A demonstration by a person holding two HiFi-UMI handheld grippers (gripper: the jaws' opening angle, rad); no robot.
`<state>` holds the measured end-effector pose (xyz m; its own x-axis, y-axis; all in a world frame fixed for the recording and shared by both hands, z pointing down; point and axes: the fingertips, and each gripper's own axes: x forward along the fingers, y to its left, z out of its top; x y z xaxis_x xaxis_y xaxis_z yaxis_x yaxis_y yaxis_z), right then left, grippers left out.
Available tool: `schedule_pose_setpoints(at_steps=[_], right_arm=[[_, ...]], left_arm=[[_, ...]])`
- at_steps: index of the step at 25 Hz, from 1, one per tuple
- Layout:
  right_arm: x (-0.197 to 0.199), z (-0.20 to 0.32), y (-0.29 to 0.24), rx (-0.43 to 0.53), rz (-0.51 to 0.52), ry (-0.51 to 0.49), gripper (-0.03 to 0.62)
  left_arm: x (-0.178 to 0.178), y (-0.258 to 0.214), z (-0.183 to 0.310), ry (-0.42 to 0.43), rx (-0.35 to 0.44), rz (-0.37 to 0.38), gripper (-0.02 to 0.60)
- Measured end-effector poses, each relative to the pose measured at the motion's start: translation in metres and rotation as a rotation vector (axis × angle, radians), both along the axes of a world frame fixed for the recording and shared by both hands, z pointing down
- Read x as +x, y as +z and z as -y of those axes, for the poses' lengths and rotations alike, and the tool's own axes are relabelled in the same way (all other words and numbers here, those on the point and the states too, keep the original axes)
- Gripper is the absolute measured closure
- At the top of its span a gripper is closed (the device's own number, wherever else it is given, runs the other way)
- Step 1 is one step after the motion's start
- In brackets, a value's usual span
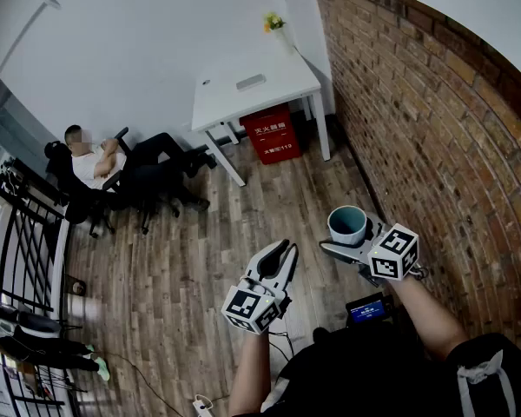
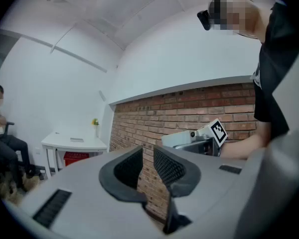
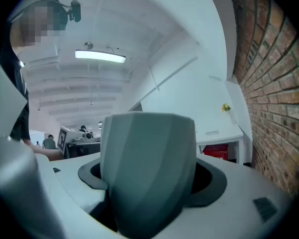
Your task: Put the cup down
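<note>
A grey-green faceted cup [image 1: 348, 224] with a white inside stands upright between the jaws of my right gripper [image 1: 349, 238], which is shut on it and holds it in the air over the wooden floor. In the right gripper view the cup [image 3: 147, 171] fills the gap between the jaws and hides the pads. My left gripper [image 1: 280, 258] is held lower and to the left, jaws nearly together with nothing between them; in the left gripper view its fingertips [image 2: 148, 164] stand a narrow slit apart.
A white table [image 1: 252, 89] with a small vase of yellow flowers [image 1: 276, 26] stands against the far wall, a red box [image 1: 272, 134] under it. A brick wall [image 1: 434, 120] runs along the right. A person sits on an office chair [image 1: 104, 176] at the left.
</note>
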<state>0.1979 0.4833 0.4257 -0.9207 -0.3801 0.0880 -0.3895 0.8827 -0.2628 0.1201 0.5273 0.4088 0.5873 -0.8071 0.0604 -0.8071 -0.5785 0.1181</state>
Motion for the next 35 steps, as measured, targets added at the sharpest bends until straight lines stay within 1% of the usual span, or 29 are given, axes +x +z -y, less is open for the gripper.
schedule_pose_setpoints(at_steps=[7, 14, 19, 25, 35], right_arm=[[0.000, 0.003, -0.001, 0.007, -0.001, -0.004, 0.191], [0.000, 0.001, 0.003, 0.017, -0.016, -0.014, 0.189], [-0.002, 0.001, 0.001, 0.021, -0.013, -0.025, 0.191], [-0.002, 0.001, 0.000, 0.019, -0.002, -0.037, 0.189], [-0.003, -0.002, -0.001, 0.010, 0.002, -0.043, 0.189]], left_arm=[[0.003, 0.000, 0.001, 0.010, 0.000, 0.007, 0.512], [-0.004, -0.006, 0.001, -0.029, 0.041, -0.007, 0.512], [-0.004, -0.005, 0.002, -0.030, 0.040, -0.009, 0.512], [-0.007, -0.008, 0.005, -0.059, 0.042, -0.005, 0.514], [-0.005, -0.003, 0.001, -0.034, 0.034, 0.002, 0.514]])
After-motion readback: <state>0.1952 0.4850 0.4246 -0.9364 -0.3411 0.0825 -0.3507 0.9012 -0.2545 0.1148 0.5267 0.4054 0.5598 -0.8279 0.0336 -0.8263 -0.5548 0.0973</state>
